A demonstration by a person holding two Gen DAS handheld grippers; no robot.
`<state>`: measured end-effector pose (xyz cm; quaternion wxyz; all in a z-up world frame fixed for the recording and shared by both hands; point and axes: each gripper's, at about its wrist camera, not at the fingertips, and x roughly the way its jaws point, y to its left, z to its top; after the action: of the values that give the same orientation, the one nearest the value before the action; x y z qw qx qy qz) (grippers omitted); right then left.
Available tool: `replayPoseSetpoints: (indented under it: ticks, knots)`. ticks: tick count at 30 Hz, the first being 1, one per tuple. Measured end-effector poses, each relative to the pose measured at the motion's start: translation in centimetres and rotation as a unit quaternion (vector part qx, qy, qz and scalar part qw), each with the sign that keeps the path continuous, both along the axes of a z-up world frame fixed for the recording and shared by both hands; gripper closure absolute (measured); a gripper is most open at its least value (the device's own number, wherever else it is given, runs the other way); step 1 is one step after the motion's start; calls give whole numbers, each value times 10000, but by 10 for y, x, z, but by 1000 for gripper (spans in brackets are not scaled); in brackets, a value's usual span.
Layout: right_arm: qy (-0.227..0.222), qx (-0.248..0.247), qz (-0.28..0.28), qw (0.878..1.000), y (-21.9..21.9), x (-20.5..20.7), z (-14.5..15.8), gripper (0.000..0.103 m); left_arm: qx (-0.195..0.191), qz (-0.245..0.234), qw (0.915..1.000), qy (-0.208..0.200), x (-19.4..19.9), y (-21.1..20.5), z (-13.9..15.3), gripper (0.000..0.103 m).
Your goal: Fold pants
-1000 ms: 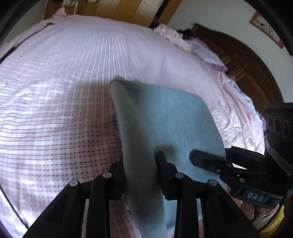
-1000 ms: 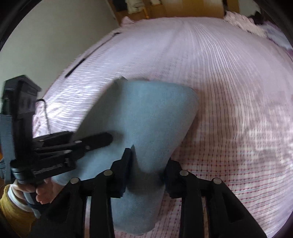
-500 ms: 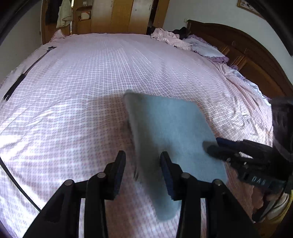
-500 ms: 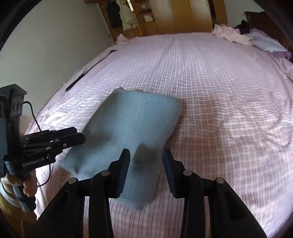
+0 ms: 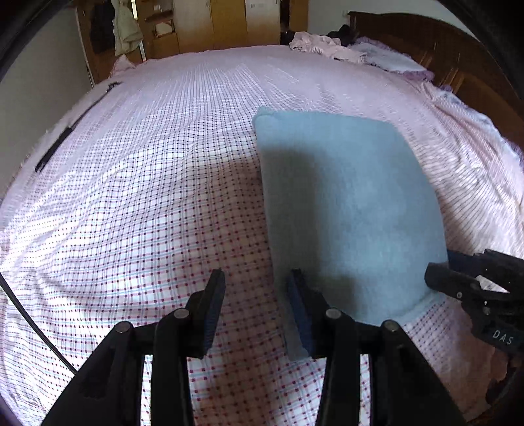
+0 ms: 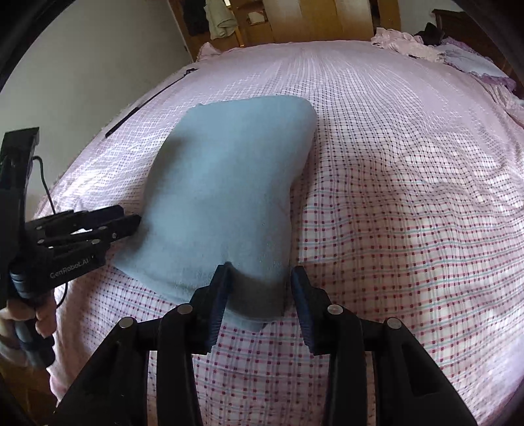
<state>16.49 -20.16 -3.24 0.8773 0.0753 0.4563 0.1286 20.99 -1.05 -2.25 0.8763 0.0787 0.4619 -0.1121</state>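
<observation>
The blue-grey pants [image 5: 344, 203] lie folded into a flat rectangle on the pink checked bedsheet [image 5: 147, 196]. My left gripper [image 5: 256, 273] is open over bare sheet, its right finger at the near left edge of the pants. In the right wrist view, my right gripper [image 6: 260, 268] is open above the near right corner of the pants [image 6: 229, 183]; the cloth lies loose between the fingers with a gap on the right. Each gripper shows in the other's view: the right gripper [image 5: 442, 267] at the pants' right edge, the left gripper [image 6: 129, 216] at their left edge, held by a hand [image 6: 29, 314].
A thin black strap [image 5: 75, 127] runs along the bed's left edge. Crumpled pink clothes [image 5: 321, 46] and a pillow [image 5: 389, 60] lie at the far end by the dark wooden headboard [image 5: 458, 65]. Wooden wardrobes [image 5: 229, 23] stand beyond the bed. A black cable [image 5: 29, 321] trails at lower left.
Both grippers have let go of the near edge of the pants and drawn back. The pants have settled flat on the bed. My left gripper opened wider and shifted left off the cloth.
</observation>
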Motion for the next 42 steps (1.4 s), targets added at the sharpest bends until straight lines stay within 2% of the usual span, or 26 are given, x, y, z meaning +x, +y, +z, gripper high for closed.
replayPoseSetpoints:
  ticks: [5, 11, 12, 16, 18, 19, 21, 23, 26, 34, 38, 42]
  knots:
    - [-144, 36, -89, 9998, -7, -12, 11, 72, -29, 105, 9999, -127, -6, 4, 3, 60]
    - [-412, -297, -41, 9987, -1, -37, 33, 70, -37, 267, 9991, -317, -28, 4, 22, 59]
    - [-483, -339, -17, 9983, 1, -41, 37, 67, -72, 282, 9990, -326, -33, 4, 25, 59]
    - [-778, -393, 23, 9962, 7, -64, 51, 57, -131, 324, 9984, -440, -58, 2, 36, 44]
    - [-891, -434, -51, 9951, 6, -75, 53, 45, -76, 318, 9983, -490, -68, -2, 39, 39]
    - [-940, -455, -97, 9945, 6, -80, 53, 41, -40, 322, 9982, -501, -72, -4, 39, 34]
    - [-978, -474, -190, 9939, 4, -87, 51, 29, -39, 386, 9979, -510, -80, -6, 37, 28]
    - [-937, -492, -278, 9940, 1, -92, 44, 24, -120, 448, 9977, -495, -85, -7, 34, 18]
    - [-823, -558, -417, 9942, -3, -92, 31, 23, -215, 547, 9967, -563, -92, -8, 27, 10]
    - [-595, -550, -664, 9945, -13, -80, -15, 21, -54, 796, 9964, -280, -89, -17, -10, 8]
    - [-941, -745, -638, 9907, -6, -86, -26, 15, 116, 827, 9959, -357, -90, -23, -20, 4]
    - [-1056, -737, -676, 9894, -3, -86, -31, 11, 203, 879, 9952, -387, -90, -26, -24, 0]
